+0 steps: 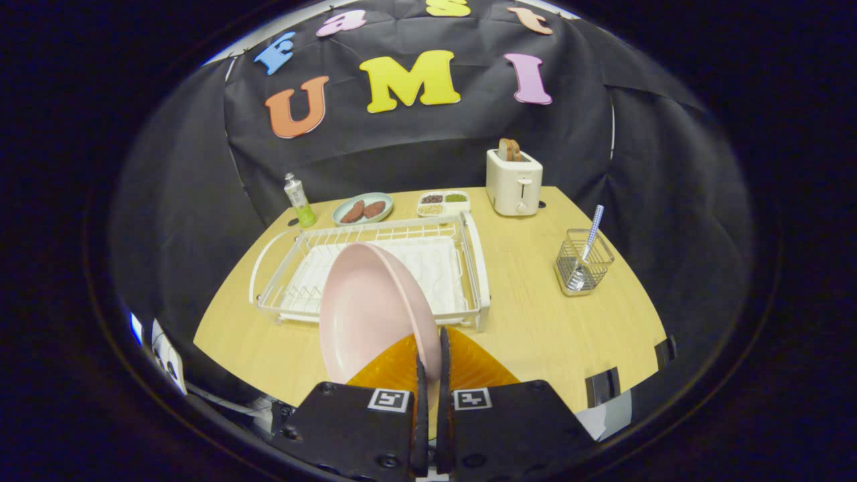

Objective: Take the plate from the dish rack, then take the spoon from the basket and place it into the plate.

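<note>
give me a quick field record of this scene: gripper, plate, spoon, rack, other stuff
gripper: shut on the plate's rim
plate: pink, held on edge in front of the rack
rack: white, on the table, no dishes in it
spoon: upright in the basket, right of the rack
mat: orange, under the gripper
behind rack: bottle, dish, tray, toaster

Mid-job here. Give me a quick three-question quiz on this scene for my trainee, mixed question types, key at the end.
1. True or false: the gripper is shut on the pink plate.
2. Where is the spoon? A) in the wire basket B) on the dish rack C) beside the toaster
3. Fill in: the plate's rim is pinched between the two ____.

Key: 1 true; 2 A; 3 fingers
</note>
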Demonstrator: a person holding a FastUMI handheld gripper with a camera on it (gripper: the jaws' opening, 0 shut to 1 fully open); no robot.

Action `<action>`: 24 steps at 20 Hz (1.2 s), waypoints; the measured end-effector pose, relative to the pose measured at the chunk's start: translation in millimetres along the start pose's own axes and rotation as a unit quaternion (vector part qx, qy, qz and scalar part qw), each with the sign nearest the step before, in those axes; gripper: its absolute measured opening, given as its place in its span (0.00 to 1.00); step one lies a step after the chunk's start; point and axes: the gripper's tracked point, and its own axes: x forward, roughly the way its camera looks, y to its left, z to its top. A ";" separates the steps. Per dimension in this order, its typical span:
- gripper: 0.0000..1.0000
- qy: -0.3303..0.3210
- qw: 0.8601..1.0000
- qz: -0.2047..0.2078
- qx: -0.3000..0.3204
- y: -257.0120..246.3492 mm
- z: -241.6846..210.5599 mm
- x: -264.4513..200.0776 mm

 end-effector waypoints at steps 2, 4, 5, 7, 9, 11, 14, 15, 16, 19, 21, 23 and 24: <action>0.11 0.003 1.000 -0.002 0.004 -6.0 -20.9 6.9; 0.11 0.016 1.000 -0.004 0.010 -10.8 -39.9 17.6; 0.11 0.021 1.000 -0.005 0.015 -13.7 -47.5 21.7; 0.11 0.032 0.999 -0.003 0.021 -17.4 -58.8 32.2; 0.12 0.041 0.999 0.009 0.030 -17.5 -62.8 35.0; 0.13 0.046 0.998 0.014 0.035 -22.3 -66.7 32.4; 0.15 0.037 0.999 0.009 0.030 -34.5 -68.9 28.6; 0.16 0.035 0.999 0.003 0.026 -39.4 -69.9 30.4; 0.16 0.032 0.999 -0.003 0.025 -44.7 -70.5 32.6; 0.19 0.013 0.999 -0.014 0.027 -59.0 -67.0 38.6; 0.27 0.003 0.999 0.000 0.035 -62.4 -63.5 39.3; 0.41 -0.016 0.999 0.008 0.039 -69.4 -56.0 37.4; 0.50 -0.031 0.999 0.001 0.033 -76.5 -48.7 33.4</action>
